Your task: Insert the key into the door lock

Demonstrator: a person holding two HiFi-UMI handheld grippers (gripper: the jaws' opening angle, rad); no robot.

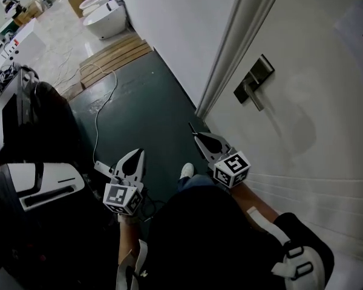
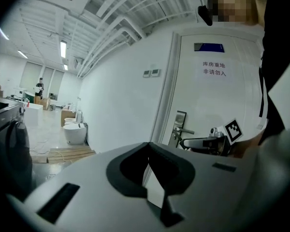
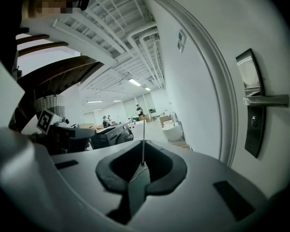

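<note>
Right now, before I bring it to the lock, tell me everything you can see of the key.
The key shows only as a thin, metal-looking blade, seen edge-on, sticking straight out from the shut jaws of the right tool. Its head is hidden between them. It touches nothing else and is held in the air, with the lock plate away to its right in the right gripper view.

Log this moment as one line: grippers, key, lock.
right gripper: shut on key | left gripper: shut, empty | lock plate: untouched, apart from key | stage: key not yet inserted
</note>
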